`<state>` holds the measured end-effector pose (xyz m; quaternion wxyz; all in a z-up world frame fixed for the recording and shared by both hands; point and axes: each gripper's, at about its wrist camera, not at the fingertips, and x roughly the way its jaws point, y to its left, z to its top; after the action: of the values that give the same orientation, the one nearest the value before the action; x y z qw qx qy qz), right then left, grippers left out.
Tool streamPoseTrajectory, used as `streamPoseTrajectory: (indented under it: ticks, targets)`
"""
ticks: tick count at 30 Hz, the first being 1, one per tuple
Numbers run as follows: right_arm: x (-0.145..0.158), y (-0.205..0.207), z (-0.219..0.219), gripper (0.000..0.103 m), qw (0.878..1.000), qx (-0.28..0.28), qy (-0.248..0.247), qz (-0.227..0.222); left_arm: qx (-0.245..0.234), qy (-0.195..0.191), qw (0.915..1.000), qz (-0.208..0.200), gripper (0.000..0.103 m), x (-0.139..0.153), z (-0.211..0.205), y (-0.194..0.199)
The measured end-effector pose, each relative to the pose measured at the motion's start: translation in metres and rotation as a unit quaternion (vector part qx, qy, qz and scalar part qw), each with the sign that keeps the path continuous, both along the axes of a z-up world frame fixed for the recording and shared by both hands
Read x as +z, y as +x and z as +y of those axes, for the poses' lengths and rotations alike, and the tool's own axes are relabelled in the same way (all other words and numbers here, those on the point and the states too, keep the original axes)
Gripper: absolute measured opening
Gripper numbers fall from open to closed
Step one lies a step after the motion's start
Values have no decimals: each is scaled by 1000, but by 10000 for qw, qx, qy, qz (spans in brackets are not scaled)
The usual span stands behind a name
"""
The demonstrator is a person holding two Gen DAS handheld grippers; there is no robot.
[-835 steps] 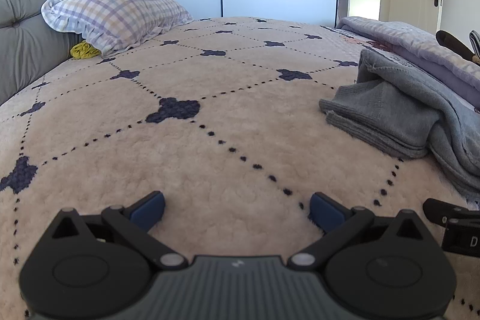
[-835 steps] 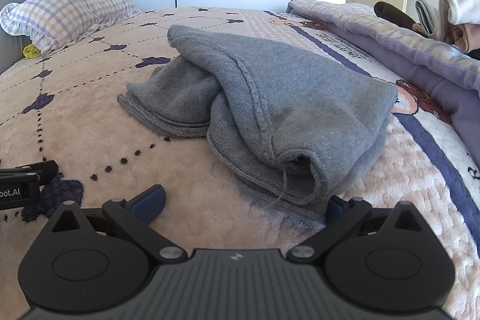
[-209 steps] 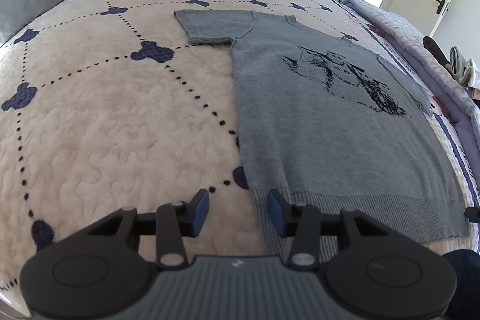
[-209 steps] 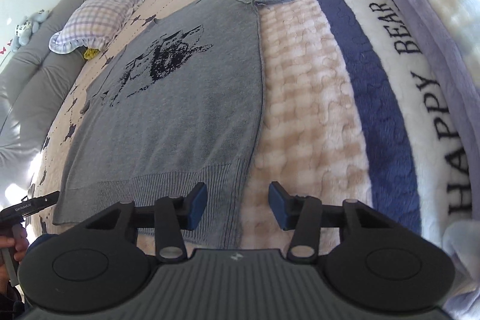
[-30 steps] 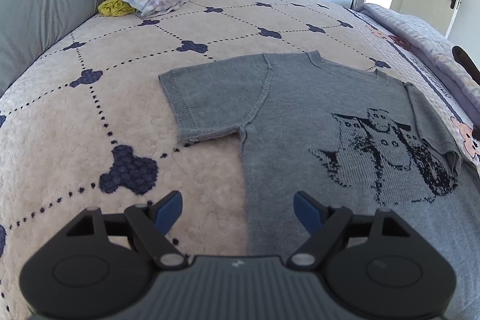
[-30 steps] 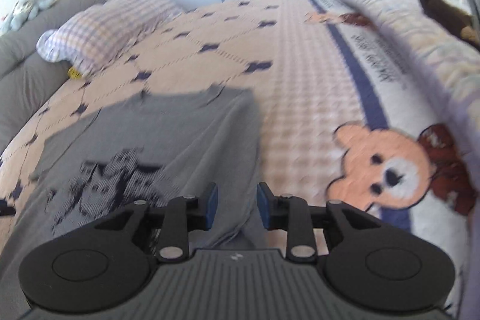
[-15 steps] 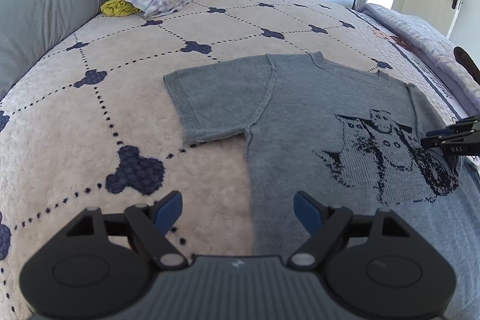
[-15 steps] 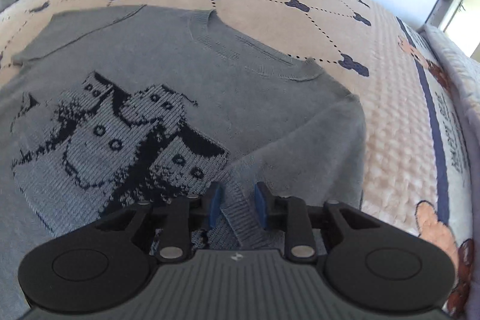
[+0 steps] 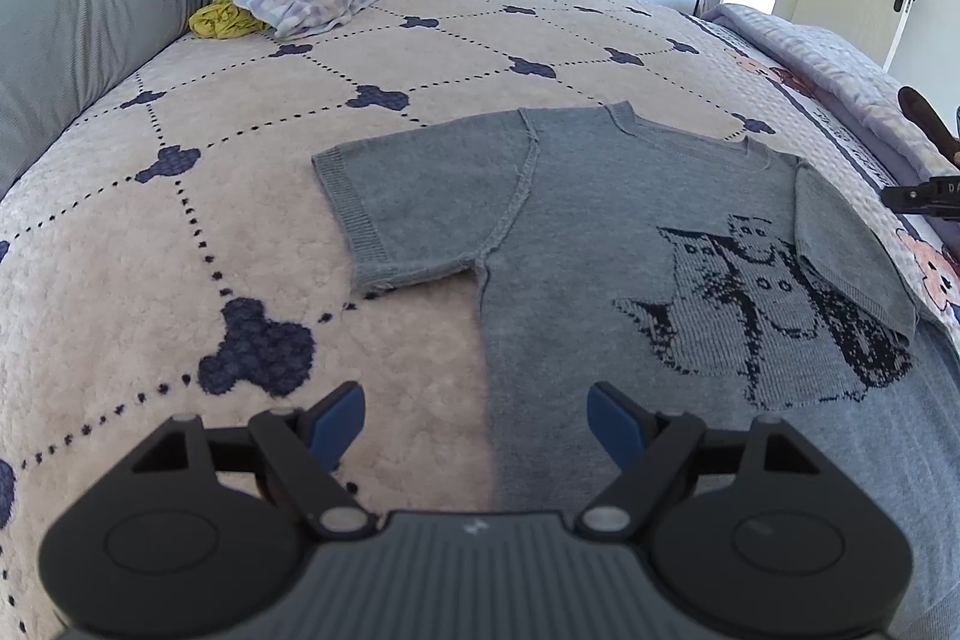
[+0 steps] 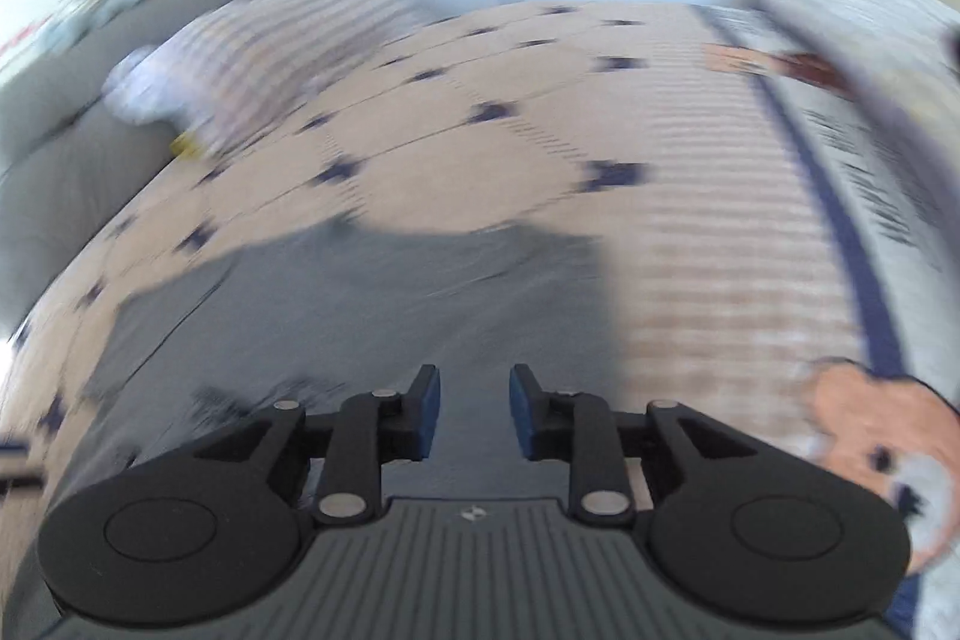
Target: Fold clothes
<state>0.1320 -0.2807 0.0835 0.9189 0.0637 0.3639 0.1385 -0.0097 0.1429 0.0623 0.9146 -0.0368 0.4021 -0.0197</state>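
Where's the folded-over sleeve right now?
In the left wrist view, the folded sleeve lies at the sweater's right side, flipped inward over the cat print.

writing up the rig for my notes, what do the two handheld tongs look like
Both look alike. The left tongs and right tongs have a dark grey ribbed body with a small pale logo, two black round housings, black linkage arms on silver pivot pins, and blue pads on the fingertips. No cables, hands or sleeves show.
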Motion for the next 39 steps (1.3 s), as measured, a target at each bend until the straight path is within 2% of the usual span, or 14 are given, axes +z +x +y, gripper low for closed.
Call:
streamPoseTrajectory:
  ticks: [2,8,9,11,12,18,20,23,25,30,31,32,36,39]
  targets:
    - [-5,7,-21,29,9987,-448,-205,103,-11,13,10000,4,82,0,-2,1]
    - [-30,18,-16,28,9963,-82,-746,416,-90,52,9999,3,83,1,-10,2]
    - [-34,18,-15,26,9959,-76,-767,465,-119,64,9999,8,83,1,-11,1]
    - [-41,19,-13,11,9951,-64,-808,562,-164,99,9998,8,83,2,-12,0]
    - [-44,19,-13,11,9947,-59,-829,611,-158,110,9998,5,83,3,-11,0]
    - [-43,21,-23,7,9959,-278,-616,602,-89,66,9999,6,83,4,-6,0]
    - [-38,21,-37,0,9965,-533,-337,541,-104,53,9999,-5,83,5,-6,-1]
    - [-41,22,-56,0,9934,-940,-354,550,-140,60,9999,-32,83,7,-7,-2]
    - [-43,17,-58,0,9948,-779,-335,556,-145,49,9999,-55,83,7,-7,-2]
    - [-30,-2,-57,16,9977,-467,288,402,-156,21,9999,-52,83,7,-8,-3]
    - [-31,-3,-50,25,9982,-370,134,455,-167,24,9998,-57,83,8,-8,-3]
    - [-33,-4,-44,27,9983,-272,-19,508,-161,19,9998,-62,83,8,-8,-4]
    - [-46,-13,-26,27,9963,-41,-542,673,-120,-9,9999,-65,83,8,-7,-4]
    - [-48,-24,-25,27,9966,-97,-599,557,-137,5,9999,-50,83,7,-7,-5]
